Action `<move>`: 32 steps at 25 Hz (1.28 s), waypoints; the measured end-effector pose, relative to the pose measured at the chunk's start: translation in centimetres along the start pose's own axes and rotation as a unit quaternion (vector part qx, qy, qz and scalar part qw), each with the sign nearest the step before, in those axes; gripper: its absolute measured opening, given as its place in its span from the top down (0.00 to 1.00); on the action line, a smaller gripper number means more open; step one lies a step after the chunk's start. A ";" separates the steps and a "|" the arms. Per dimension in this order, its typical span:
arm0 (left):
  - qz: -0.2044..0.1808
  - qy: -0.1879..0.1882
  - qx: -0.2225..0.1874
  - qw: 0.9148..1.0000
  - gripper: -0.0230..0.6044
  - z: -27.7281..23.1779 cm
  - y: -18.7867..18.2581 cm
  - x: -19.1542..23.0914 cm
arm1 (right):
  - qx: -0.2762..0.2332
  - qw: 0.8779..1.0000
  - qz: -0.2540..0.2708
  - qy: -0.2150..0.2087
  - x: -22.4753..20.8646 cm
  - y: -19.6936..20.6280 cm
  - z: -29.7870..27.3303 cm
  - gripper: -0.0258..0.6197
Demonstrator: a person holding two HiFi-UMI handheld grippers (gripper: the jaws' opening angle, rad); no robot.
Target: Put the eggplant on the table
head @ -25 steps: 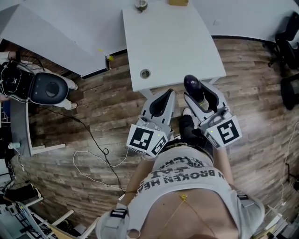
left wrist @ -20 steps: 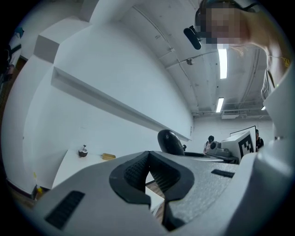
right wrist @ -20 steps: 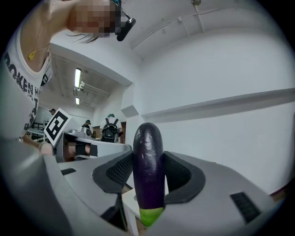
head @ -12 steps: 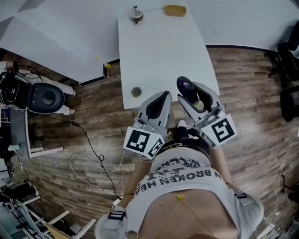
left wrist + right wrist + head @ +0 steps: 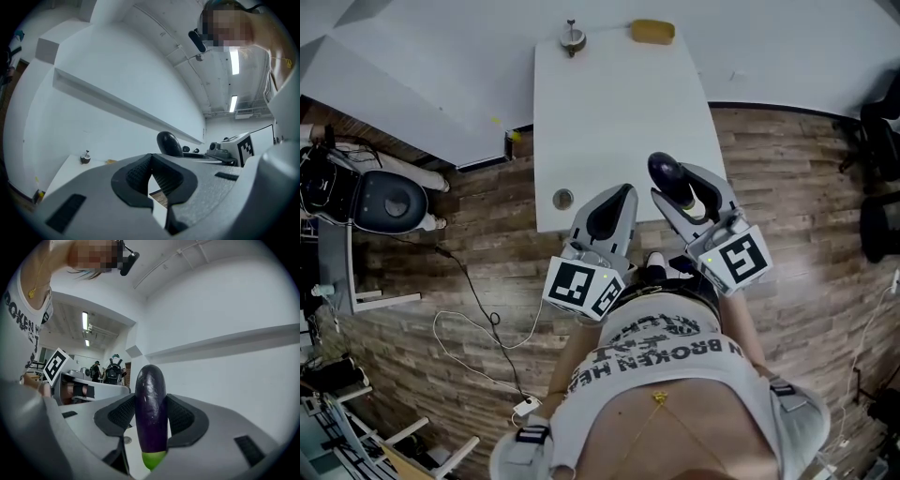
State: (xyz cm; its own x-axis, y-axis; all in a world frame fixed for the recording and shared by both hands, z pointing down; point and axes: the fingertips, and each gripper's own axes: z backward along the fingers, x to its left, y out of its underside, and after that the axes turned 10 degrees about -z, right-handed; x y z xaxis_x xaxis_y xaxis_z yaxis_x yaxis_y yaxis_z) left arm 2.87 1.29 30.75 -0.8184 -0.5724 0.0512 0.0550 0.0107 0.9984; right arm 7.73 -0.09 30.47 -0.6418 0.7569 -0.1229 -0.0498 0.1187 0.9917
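The right hand-held gripper [image 5: 675,183] pinches the eggplant [image 5: 151,399] upright (stem down) by the worktop's [image 5: 609,103] near edge for placing, while the left hand-held gripper [image 5: 150,172] is closed and empty.

Eggplant [image 5: 151,408]: glossy deep purple, lime-green stem end.
Table [image 5: 619,103]: plain white.
Left claw [image 5: 612,204], right claw [image 5: 675,185]: pale grey shells; ribbed pads [image 5: 185,418] black.
Left marker cube [image 5: 581,286], right marker cube [image 5: 739,262]: black-and-white square patterns, white borders.
Floor [image 5: 487,244]: brown wood planks, mixed light and dark streaks.
Shirt [image 5: 666,352]: white, black block lettering.
Block [image 5: 652,31] at far table edge: mustard yellow.
Cable [image 5: 469,323] on floor: white.
Ring [image 5: 562,198] near table corner: grey.
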 end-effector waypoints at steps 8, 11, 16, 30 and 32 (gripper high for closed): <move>-0.008 -0.027 0.007 1.000 0.97 -3.4 0.9 -0.7 | 0.014 1.000 0.001 -0.022 -3.8 0.5 0.2 0.64; -0.009 -0.039 0.016 0.999 0.97 -3.5 1.3 -0.2 | 0.019 0.999 0.000 -0.030 -4.4 0.9 -0.5 0.64; 0.000 -0.058 0.023 0.998 0.97 -3.3 2.0 1.6 | 0.025 0.999 -0.002 -0.043 -4.3 1.3 -2.3 0.64; 0.006 0.003 0.033 0.999 0.97 -6.0 2.0 7.9 | 0.036 0.999 -0.010 0.022 -5.7 1.5 -7.9 0.64; 0.007 0.011 0.035 0.999 0.97 -6.4 2.1 9.0 | 0.039 0.999 -0.009 0.029 -5.8 1.5 -9.0 0.64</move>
State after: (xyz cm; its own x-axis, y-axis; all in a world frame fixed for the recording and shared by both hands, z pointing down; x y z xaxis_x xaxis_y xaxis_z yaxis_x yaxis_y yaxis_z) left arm -0.75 -9.13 33.13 -0.8047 -0.5900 0.0662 0.0265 0.0757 0.9968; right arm 4.45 -10.08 33.00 -0.6843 0.7164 -0.1362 -0.0033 0.1836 0.9830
